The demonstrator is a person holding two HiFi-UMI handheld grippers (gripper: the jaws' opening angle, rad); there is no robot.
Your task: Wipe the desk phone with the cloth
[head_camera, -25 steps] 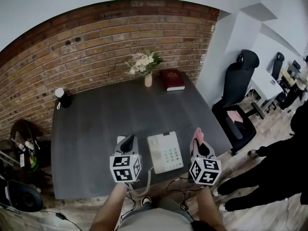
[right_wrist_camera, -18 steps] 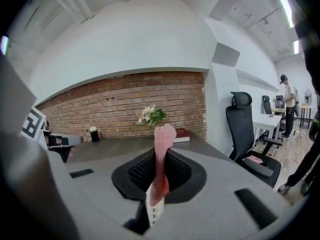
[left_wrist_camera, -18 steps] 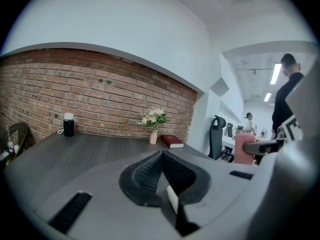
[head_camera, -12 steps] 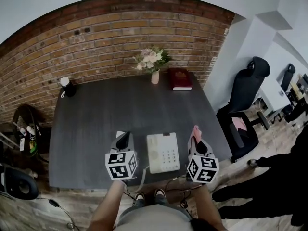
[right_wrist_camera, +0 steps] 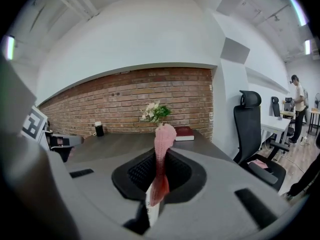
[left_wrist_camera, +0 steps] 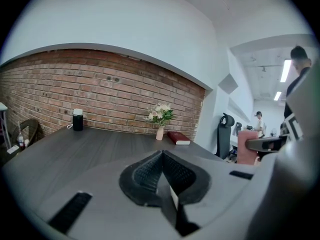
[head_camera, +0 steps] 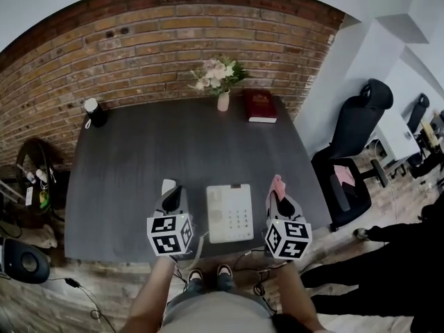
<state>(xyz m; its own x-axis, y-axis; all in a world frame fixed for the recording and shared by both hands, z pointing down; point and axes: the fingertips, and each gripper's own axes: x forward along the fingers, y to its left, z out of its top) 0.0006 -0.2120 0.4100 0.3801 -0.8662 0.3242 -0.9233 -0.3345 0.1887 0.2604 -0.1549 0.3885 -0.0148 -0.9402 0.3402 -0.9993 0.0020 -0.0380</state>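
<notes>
A white desk phone point(head_camera: 229, 212) lies near the front edge of the dark desk point(head_camera: 139, 158), between my two grippers. To its right, my right gripper point(head_camera: 277, 198) is shut on a pink cloth point(head_camera: 277, 184), which sticks up from between the jaws point(right_wrist_camera: 163, 149). On the phone's left, my left gripper point(head_camera: 175, 197) is shut with nothing in it; in the left gripper view its jaws point(left_wrist_camera: 161, 160) meet along a closed seam. Both grippers hover above the desk, apart from the phone.
A vase of flowers point(head_camera: 220, 82) and a red book point(head_camera: 260, 106) stand at the desk's far edge by the brick wall. A black cup point(head_camera: 94, 112) sits at the far left corner. A black office chair point(head_camera: 350, 144) and a standing person point(head_camera: 388, 269) are to the right.
Both grippers and the head view have drawn back slightly toward the desk's front edge. The cloth stays in the right gripper. The phone has not moved.
</notes>
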